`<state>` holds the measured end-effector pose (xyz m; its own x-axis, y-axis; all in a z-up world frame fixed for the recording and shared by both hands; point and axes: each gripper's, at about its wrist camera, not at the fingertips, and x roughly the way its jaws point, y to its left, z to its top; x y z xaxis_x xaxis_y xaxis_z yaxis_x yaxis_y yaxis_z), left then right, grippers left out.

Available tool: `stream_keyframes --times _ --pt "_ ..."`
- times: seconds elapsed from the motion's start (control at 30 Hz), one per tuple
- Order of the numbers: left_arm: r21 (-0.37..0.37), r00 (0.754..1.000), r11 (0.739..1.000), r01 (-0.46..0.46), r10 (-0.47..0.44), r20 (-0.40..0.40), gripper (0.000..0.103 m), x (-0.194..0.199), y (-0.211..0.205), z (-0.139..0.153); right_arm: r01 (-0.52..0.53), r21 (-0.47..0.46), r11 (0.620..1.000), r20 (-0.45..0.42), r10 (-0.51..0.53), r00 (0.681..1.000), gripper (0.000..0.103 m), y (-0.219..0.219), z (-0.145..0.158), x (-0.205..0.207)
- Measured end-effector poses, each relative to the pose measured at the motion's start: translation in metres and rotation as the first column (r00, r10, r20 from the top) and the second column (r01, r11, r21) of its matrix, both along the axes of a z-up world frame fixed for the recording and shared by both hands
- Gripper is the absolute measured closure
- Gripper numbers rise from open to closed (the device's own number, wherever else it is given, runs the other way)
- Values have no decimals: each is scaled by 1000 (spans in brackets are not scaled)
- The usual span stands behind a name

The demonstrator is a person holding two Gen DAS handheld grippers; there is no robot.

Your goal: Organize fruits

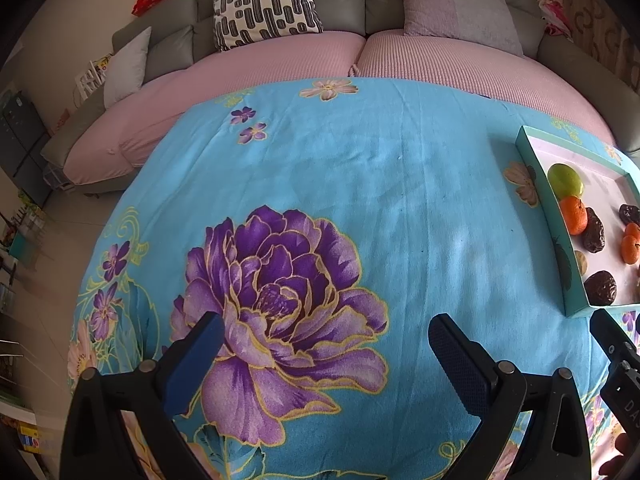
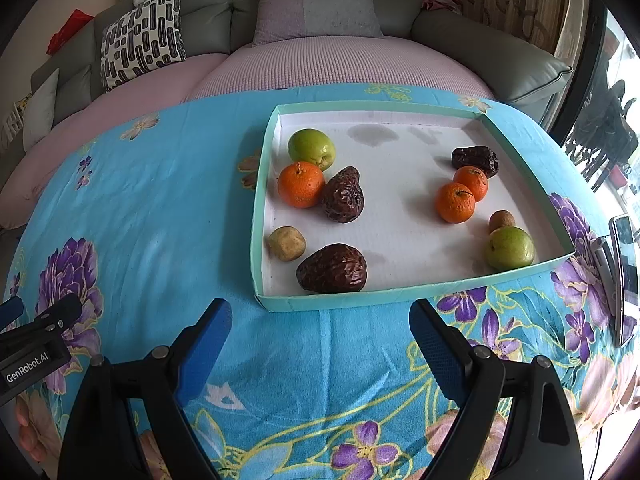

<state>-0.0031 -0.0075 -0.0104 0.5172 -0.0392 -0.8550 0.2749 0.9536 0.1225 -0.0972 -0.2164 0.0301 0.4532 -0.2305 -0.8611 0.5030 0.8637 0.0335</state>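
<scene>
A shallow teal-rimmed tray [image 2: 460, 282] with a white floor holds scattered fruit. On its left are a green fruit [image 2: 311, 148], an orange [image 2: 301, 184], two dark wrinkled dates [image 2: 343, 195] [image 2: 332, 268] and a small tan fruit [image 2: 286, 243]. On its right are a date [image 2: 475, 161], two oranges [image 2: 471, 182] [image 2: 455, 202], a small brown fruit [image 2: 501, 220] and a green fruit [image 2: 509, 247]. My right gripper [image 2: 320, 344] is open and empty, just short of the tray's near rim. My left gripper [image 1: 324, 356] is open and empty over the cloth, left of the tray [image 1: 536, 184].
The table wears a blue floral cloth [image 2: 152, 200]. A grey sofa with pink seat covers [image 2: 320, 60] and cushions runs behind the table. A phone-like flat object [image 2: 626, 280] lies at the table's right edge. The left gripper's body [image 2: 36, 336] shows at the left.
</scene>
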Motion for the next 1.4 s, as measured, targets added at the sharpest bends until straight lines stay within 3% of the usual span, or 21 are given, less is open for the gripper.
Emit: stream_keyframes --times 1.4 --pt "27 1000 999 -30 30 -6 0 2 5 -3 11 2 1000 -8 -10 1000 12 -2 -4 -1"
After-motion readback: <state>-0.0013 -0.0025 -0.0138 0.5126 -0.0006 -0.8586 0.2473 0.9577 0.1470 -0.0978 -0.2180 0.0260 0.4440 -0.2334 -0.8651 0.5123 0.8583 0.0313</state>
